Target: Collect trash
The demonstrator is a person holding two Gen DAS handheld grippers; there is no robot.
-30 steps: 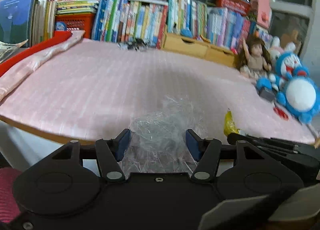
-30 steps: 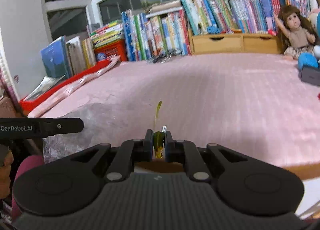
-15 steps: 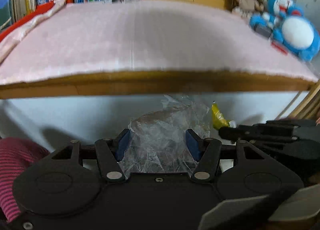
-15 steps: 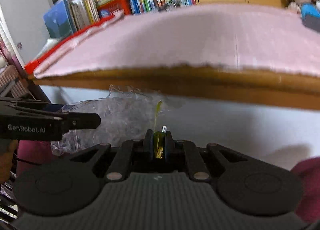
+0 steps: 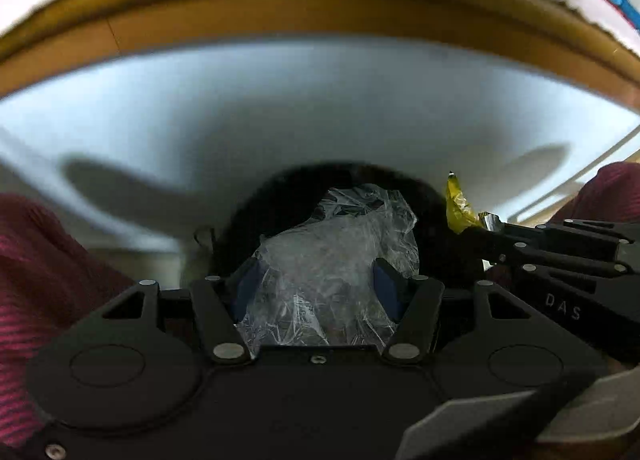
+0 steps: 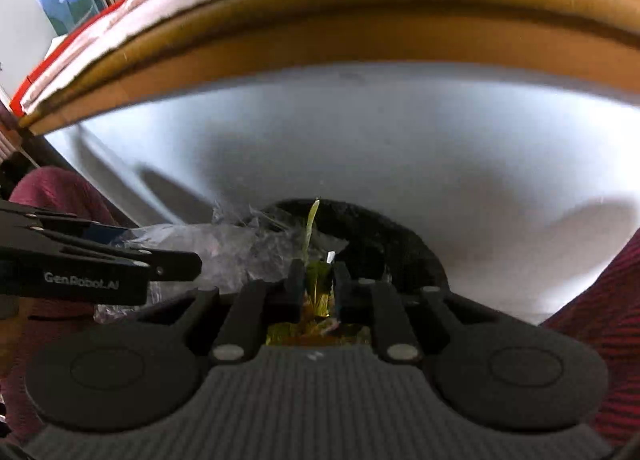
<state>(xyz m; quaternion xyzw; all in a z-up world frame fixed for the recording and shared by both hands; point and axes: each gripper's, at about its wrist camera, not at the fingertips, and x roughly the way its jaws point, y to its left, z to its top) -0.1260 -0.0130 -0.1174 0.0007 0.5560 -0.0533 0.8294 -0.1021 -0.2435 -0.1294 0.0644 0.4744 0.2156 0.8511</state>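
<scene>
Below the wooden front edge of the pink-covered table [image 5: 320, 16], the left gripper [image 5: 318, 284] is clamped on a crumpled clear plastic wrapper [image 5: 336, 256], held over a round black bin opening [image 6: 384, 236]. Just beside it, the right gripper [image 6: 316, 284] pinches a small yellow foil wrapper [image 6: 318, 280] above the same opening. Dark red knitted sleeves [image 5: 44, 260] flank both.

A clear, crinkled plastic wrap [image 5: 336, 256] sits between the blue pads [image 5: 386, 286] of the black left gripper [image 5: 318, 286]. A yellow wrapper [image 6: 318, 288] glints in the black right gripper [image 6: 316, 280]. The table [image 6: 360, 20] edge is tan under a pale pink cover [image 6: 132, 16]; maroon striped clothing [image 5: 44, 260] shows at 9 o'clock.
</scene>
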